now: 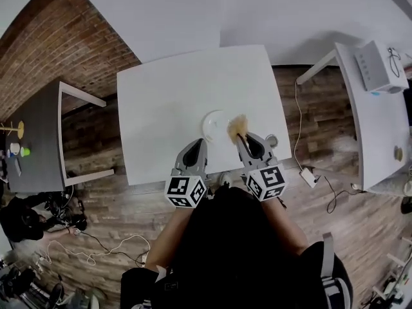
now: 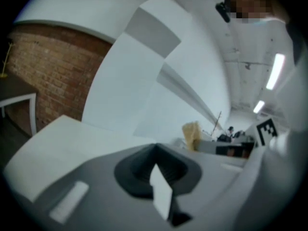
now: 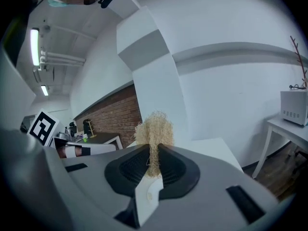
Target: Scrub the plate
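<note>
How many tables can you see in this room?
3. A white rectangular table in the middle holds the round white plate, a dark grey table stands at the left, and another white table stands at the right. Others may be out of view.

A round white plate [image 1: 214, 125] lies flat on the tabletop [image 1: 167, 102], just ahead of the left claw [image 1: 201, 143]. A pale, straw-coloured, tufted scrubber [image 3: 154, 129] is pinched upright in the right claw [image 3: 153, 154], beside the plate's right edge.
</note>
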A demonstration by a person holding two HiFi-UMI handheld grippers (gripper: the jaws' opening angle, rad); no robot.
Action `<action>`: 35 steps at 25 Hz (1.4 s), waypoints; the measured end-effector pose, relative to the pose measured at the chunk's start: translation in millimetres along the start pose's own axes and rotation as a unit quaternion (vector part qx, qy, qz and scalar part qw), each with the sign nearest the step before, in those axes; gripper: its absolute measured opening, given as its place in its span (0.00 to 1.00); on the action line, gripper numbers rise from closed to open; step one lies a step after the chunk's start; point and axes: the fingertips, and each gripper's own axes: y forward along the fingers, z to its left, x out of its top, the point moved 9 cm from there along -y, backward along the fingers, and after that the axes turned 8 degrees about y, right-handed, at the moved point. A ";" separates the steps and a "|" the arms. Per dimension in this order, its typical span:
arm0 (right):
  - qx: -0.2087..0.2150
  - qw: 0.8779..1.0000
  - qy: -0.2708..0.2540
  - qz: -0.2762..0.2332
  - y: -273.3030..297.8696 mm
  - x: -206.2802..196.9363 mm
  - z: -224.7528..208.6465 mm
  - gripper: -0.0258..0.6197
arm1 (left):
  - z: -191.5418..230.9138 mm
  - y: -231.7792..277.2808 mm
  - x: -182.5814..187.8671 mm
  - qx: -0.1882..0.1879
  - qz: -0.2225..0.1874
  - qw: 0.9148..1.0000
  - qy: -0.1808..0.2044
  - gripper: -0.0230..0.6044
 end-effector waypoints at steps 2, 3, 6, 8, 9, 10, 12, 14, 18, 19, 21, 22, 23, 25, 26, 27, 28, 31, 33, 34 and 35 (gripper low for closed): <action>0.009 1.000 -0.003 -0.004 -9.2 -3.3 6.7 0.11 | -10.0 -12.4 5.2 0.009 -0.022 0.999 0.033 0.04; 0.013 1.000 -0.004 -0.005 -12.5 -5.4 9.5 0.11 | -13.8 -17.7 6.7 0.015 -0.030 0.998 0.045 0.04; 0.022 1.000 -0.007 -0.004 -17.5 -10.1 16.5 0.11 | -19.5 -28.9 7.2 0.028 -0.046 0.997 0.056 0.04; 0.027 1.000 -0.011 -0.004 -19.9 -11.4 19.8 0.11 | -20.8 -33.5 5.5 0.029 -0.047 0.997 0.056 0.04; 0.030 0.999 -0.013 -0.005 -21.5 -12.0 20.6 0.11 | -21.3 -35.3 4.4 0.029 -0.046 0.997 0.058 0.04; 0.033 0.999 -0.015 -0.004 -23.1 -12.7 20.8 0.11 | -21.7 -36.7 3.2 0.029 -0.045 0.997 0.058 0.04; 0.039 0.999 -0.021 -0.001 -25.7 -14.5 20.3 0.11 | -21.8 -37.7 1.7 0.031 -0.045 0.997 0.057 0.04; 0.041 0.999 -0.028 0.001 -28.0 -16.2 20.6 0.11 | -22.1 -37.4 2.2 0.032 -0.049 0.997 0.054 0.04; 0.040 0.999 -0.030 -0.005 -33.5 -17.0 23.0 0.11 | -26.0 -37.3 6.0 0.028 -0.057 0.996 0.062 0.04; 0.039 0.999 -0.030 -0.007 -33.4 -16.5 22.9 0.11 | -26.0 -36.7 6.6 0.026 -0.058 0.996 0.063 0.04; 0.038 0.999 -0.030 -0.010 -31.2 -14.6 21.8 0.11 | -24.1 -34.6 7.0 0.025 -0.057 0.996 0.063 0.04; 0.037 0.999 -0.030 -0.012 -30.2 -13.5 21.3 0.11 | -23.1 -33.6 7.0 0.025 -0.057 0.996 0.063 0.04; 0.037 0.999 -0.030 -0.015 -30.1 -12.5 21.0 0.11 | -22.6 -33.2 6.8 0.025 -0.057 0.996 0.063 0.04; 0.036 0.999 -0.031 -0.020 -31.9 -11.6 20.5 0.11 | -22.7 -33.4 6.3 0.026 -0.057 0.996 0.063 0.04; 0.035 0.999 -0.031 -0.021 -32.6 -11.3 20.2 0.11 | -22.5 -33.4 6.0 0.026 -0.057 0.996 0.061 0.04; 0.034 0.999 -0.030 -0.022 -32.6 -11.1 19.8 0.11 | -21.8 -33.0 5.6 0.027 -0.057 0.996 0.060 0.04; 0.033 0.999 -0.030 -0.023 -32.2 -10.7 19.2 0.11 | -20.9 -32.1 5.3 0.027 -0.057 0.996 0.059 0.04; 0.030 0.999 -0.031 -0.027 -32.7 -7.5 16.5 0.11 | -21.5 -29.2 6.1 0.024 -0.056 0.996 0.058 0.04; 0.030 0.999 -0.031 -0.030 -35.9 -5.8 15.7 0.11 | -24.7 -29.4 6.9 0.022 -0.056 0.996 0.059 0.04; 0.029 0.999 -0.031 -0.031 -37.9 -5.8 15.7 0.11 | -26.4 -30.1 6.9 0.021 -0.057 0.996 0.059 0.04; 0.029 0.999 -0.031 -0.031 -39.9 -6.1 15.7 0.11 | -28.1 -31.0 6.7 0.021 -0.057 0.996 0.060 0.04</action>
